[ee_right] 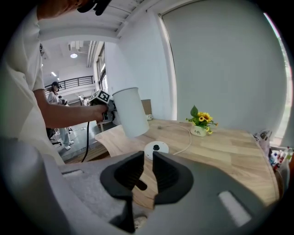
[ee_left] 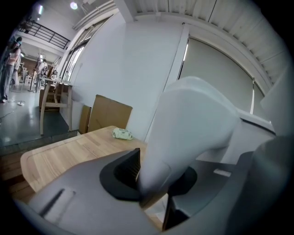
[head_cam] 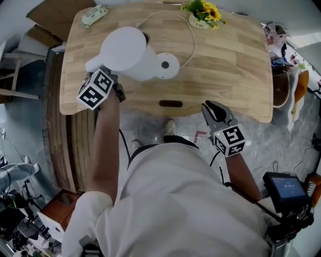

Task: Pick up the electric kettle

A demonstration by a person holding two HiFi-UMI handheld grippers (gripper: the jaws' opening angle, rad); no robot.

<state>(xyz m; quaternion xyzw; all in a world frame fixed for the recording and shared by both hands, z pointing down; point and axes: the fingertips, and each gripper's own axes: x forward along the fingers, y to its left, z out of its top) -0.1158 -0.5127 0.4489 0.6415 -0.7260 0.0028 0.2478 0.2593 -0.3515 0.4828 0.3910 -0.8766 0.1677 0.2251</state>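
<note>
The white electric kettle [head_cam: 128,52] hangs tilted above the wooden table [head_cam: 225,70], clear of its round white base [head_cam: 167,65]. My left gripper [head_cam: 114,80] is shut on the kettle's handle [ee_left: 193,124]; in the left gripper view the handle fills the space between the pads of the left gripper [ee_left: 154,176]. The right gripper view shows the kettle [ee_right: 130,112] in the air, up and to the left of the base [ee_right: 156,148]. My right gripper [head_cam: 210,108] hovers at the table's near edge, its jaws together with nothing in them [ee_right: 147,167].
A white cord [head_cam: 185,30] runs from the base toward the table's far edge. A small pot of yellow flowers [head_cam: 203,12] stands at the far edge, and a green crumpled cloth [head_cam: 94,15] lies at the far left corner. Cardboard [ee_left: 108,112] leans on the wall behind.
</note>
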